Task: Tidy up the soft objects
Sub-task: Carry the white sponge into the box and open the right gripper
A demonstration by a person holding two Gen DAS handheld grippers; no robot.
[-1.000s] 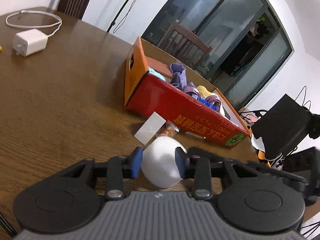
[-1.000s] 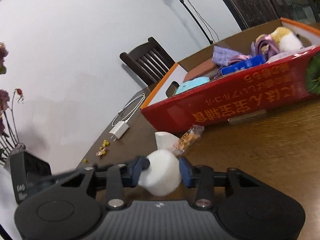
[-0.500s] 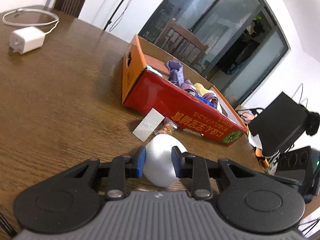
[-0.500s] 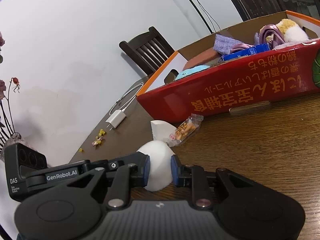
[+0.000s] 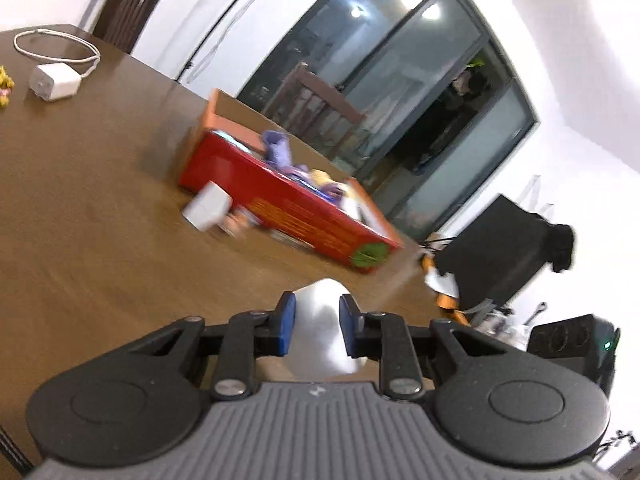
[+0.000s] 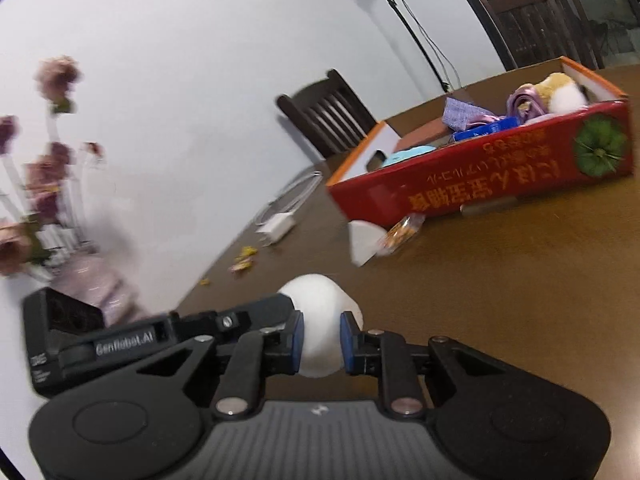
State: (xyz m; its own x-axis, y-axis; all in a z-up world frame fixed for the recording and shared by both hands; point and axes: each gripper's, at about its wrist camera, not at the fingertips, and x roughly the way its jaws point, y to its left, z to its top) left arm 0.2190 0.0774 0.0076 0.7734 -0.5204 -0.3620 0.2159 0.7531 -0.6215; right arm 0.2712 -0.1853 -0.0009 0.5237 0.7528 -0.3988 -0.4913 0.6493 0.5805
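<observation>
- My left gripper (image 5: 316, 326) is clenched on a white soft ball (image 5: 326, 328), its blue pads (image 5: 287, 322) pressing in on both sides of it.
- My right gripper (image 6: 322, 338) is clenched on the same white soft ball (image 6: 320, 320); the body of my left gripper (image 6: 120, 346) shows at its left, reaching the ball from that side.
- The ball sits between the two pairs of fingers, above the brown wooden table (image 6: 520, 300); whether it touches the tabletop I cannot tell.
- A red cardboard box (image 6: 480, 184) stands on the table well ahead of me, open at the top, with soft things piled inside: purple cloth (image 6: 460, 114), a pale blue item (image 6: 412, 154) and a yellow and white plush (image 6: 564, 88).
- Just beside the box's near wall lie a white wedge-shaped piece (image 6: 362, 242) and a small orange snack packet (image 6: 402, 232), touching each other.
- In the left view the box (image 5: 288, 204) and the white piece (image 5: 206, 210) are blurred.
- A white charger (image 5: 54, 80) with its looped cable (image 5: 56, 44) lies at the far end of the table.
- A dark wooden chair (image 6: 328, 114) stands behind the table by the white wall.
</observation>
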